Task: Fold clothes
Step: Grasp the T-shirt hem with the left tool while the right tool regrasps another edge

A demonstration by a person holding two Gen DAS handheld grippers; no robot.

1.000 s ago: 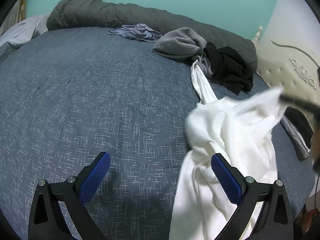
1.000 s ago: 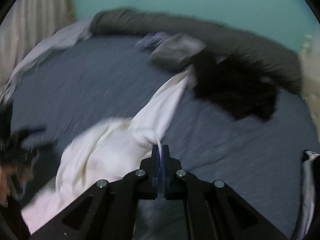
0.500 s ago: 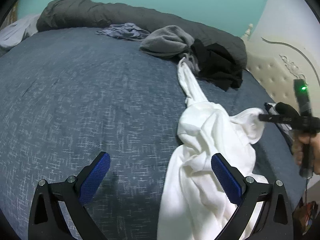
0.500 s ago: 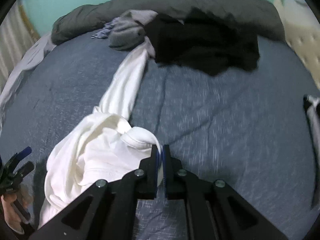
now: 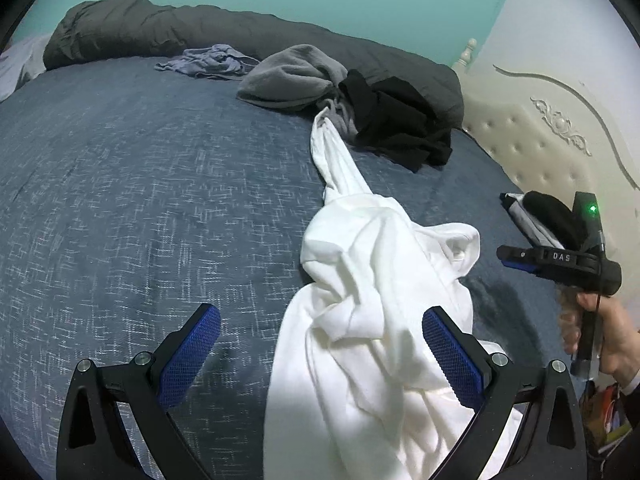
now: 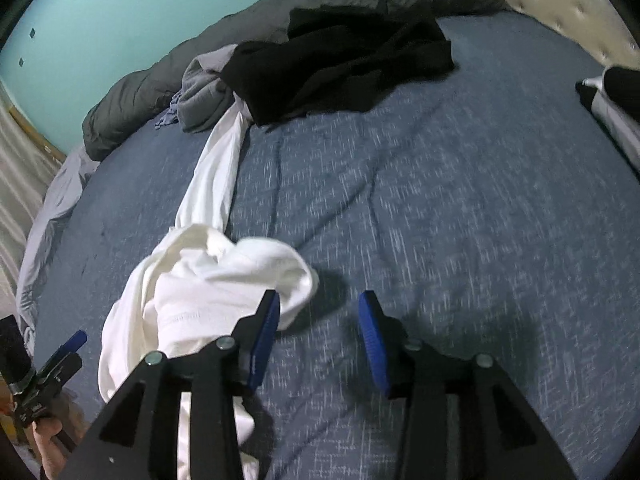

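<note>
Now the right gripper point(image 6: 318, 334) has just been opening; its jaws stand part open, nothing between them. Left gripper point(image 5: 320, 354) wide open over the white shirt point(image 5: 372, 300), crumpled on the near-right bed point(image 5: 120, 200).

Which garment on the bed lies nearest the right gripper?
The white garment, bunched beside the right gripper; the grey, black and lilac garments lie far off.

Shirt point(image 5: 372, 280) lies on bed point(image 5: 120, 200), clothes pile point(image 5: 360, 104) behind.
</note>
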